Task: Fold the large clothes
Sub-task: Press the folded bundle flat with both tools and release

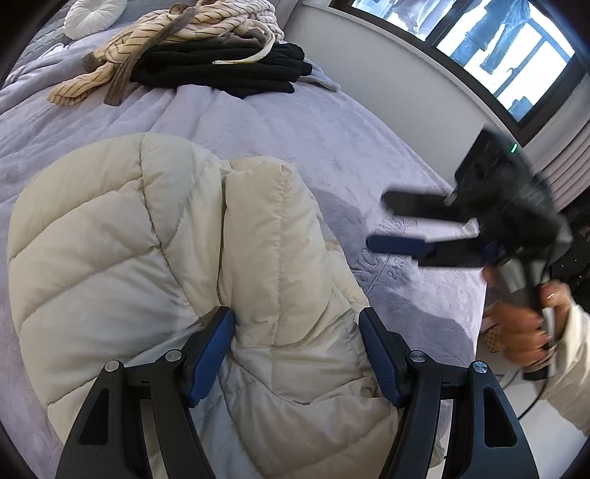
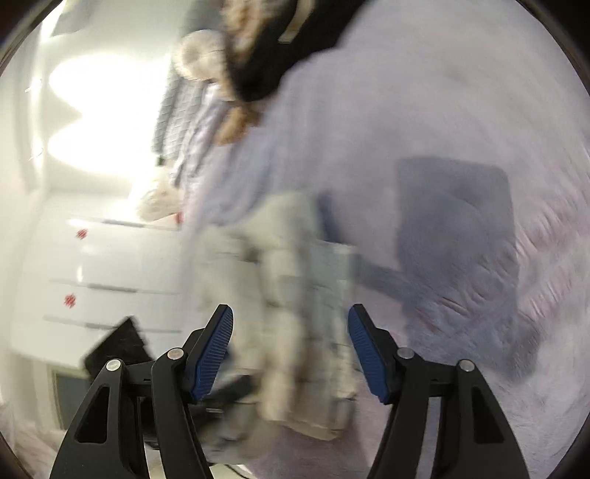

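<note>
A cream quilted puffer jacket [image 1: 147,239] lies folded into a thick bundle on the lilac bedspread [image 1: 295,129]. My left gripper [image 1: 297,350] is right over its near end, jaws wide apart, with a puffy ridge of the jacket between the blue pads but not squeezed. My right gripper [image 1: 378,223], held by a hand [image 1: 523,331], hovers over bare bedspread to the jacket's right, open with nothing in it. In the blurred right wrist view the right gripper [image 2: 291,331] stands open, and the jacket [image 2: 302,313] shows beyond its fingers.
Folded black clothes [image 1: 228,70] with a beige striped garment [image 1: 121,55] on top sit at the far side of the bed, beside a round white cushion [image 1: 92,14]. A window [image 1: 497,48] lies beyond the bed's right edge. White drawers [image 2: 103,276] stand off the bed.
</note>
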`<state>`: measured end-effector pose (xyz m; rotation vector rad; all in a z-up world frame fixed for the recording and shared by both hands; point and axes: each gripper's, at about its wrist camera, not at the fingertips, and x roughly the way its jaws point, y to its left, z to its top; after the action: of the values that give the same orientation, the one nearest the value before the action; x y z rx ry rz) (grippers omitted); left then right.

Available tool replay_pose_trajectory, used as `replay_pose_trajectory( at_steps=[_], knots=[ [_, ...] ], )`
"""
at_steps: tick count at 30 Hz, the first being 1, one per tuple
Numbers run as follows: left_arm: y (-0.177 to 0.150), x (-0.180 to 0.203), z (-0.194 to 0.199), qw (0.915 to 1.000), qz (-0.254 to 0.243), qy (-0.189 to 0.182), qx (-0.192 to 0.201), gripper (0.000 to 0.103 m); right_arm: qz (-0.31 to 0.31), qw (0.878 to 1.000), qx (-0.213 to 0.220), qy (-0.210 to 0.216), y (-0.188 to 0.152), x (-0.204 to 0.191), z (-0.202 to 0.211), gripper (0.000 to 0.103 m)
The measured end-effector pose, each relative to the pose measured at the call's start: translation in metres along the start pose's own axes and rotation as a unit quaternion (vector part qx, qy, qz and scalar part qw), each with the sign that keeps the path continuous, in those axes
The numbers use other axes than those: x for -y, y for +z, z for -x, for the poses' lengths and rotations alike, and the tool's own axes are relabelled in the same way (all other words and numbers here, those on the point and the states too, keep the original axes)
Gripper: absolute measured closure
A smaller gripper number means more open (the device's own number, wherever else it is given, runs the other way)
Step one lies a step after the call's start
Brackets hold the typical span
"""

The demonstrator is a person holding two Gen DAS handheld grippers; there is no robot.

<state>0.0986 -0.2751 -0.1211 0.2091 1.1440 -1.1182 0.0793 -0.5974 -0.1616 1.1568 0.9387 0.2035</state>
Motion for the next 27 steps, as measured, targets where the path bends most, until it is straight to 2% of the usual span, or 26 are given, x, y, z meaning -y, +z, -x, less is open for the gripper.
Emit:
replay_pose_trajectory(
  at_steps=[2,5,6,7,9,12,14,17,20,21,23,24,25,27],
  knots=[
    [0.001,0.002,-0.002,1.0000,-0.004,0.005,0.000,0.033,0.021,1.000,-0.011,0.013,0.009,-0.015,-0.003,0.041],
    [0.001,0.005,-0.001,0.9999,-0.011,0.013,0.000,0.033,0.036,0.998,-0.047,0.021,0.020,-0.035,-0.035,0.049],
    [0.000,0.006,-0.001,0.9998,-0.013,0.016,-0.001,0.033,0.037,0.997,-0.061,0.019,0.023,-0.036,-0.045,0.055],
    [-0.001,0.007,0.002,0.9996,-0.014,0.022,-0.002,0.033,0.036,0.997,-0.074,0.013,0.013,-0.035,-0.059,0.061],
    [-0.002,0.008,0.009,0.9995,-0.014,0.028,-0.004,0.033,0.030,0.995,-0.092,-0.021,0.012,-0.031,-0.072,0.091],
    [-0.003,-0.005,0.033,0.9998,0.010,0.018,0.008,0.033,0.029,0.993,-0.096,-0.054,0.008,-0.017,-0.085,0.093],
    [-0.005,-0.027,0.054,0.9982,0.054,0.015,0.022,0.033,0.019,0.993,-0.101,-0.064,0.006,0.003,-0.087,0.093],
    [-0.011,-0.068,0.079,0.9908,0.129,0.015,0.038,0.033,0.002,0.993,-0.105,-0.060,-0.002,0.029,-0.085,0.093],
    [-0.026,-0.127,0.096,0.9732,0.224,0.019,0.048,0.033,-0.002,0.993,-0.102,-0.053,-0.004,0.036,-0.098,0.093],
    [-0.032,-0.143,0.097,0.9665,0.252,0.000,0.047,0.033,-0.002,0.993,-0.102,-0.053,-0.002,0.035,-0.103,0.093],
    [-0.048,-0.177,0.090,0.9469,0.313,-0.066,0.034,0.033,-0.001,0.994,-0.102,-0.051,-0.004,0.038,-0.104,0.093],
    [-0.058,-0.195,0.079,0.9314,0.345,-0.113,0.023,0.033,-0.001,0.994,-0.101,-0.050,-0.003,0.039,-0.105,0.093],
    [-0.065,-0.205,0.071,0.9225,0.362,-0.132,0.015,0.033,-0.001,0.994,-0.101,-0.049,-0.014,0.037,-0.090,0.093],
    [-0.073,-0.215,0.056,0.9154,0.372,-0.153,0.005,0.033,-0.002,0.994,-0.100,-0.048,-0.016,0.040,-0.091,0.094]
  ],
)
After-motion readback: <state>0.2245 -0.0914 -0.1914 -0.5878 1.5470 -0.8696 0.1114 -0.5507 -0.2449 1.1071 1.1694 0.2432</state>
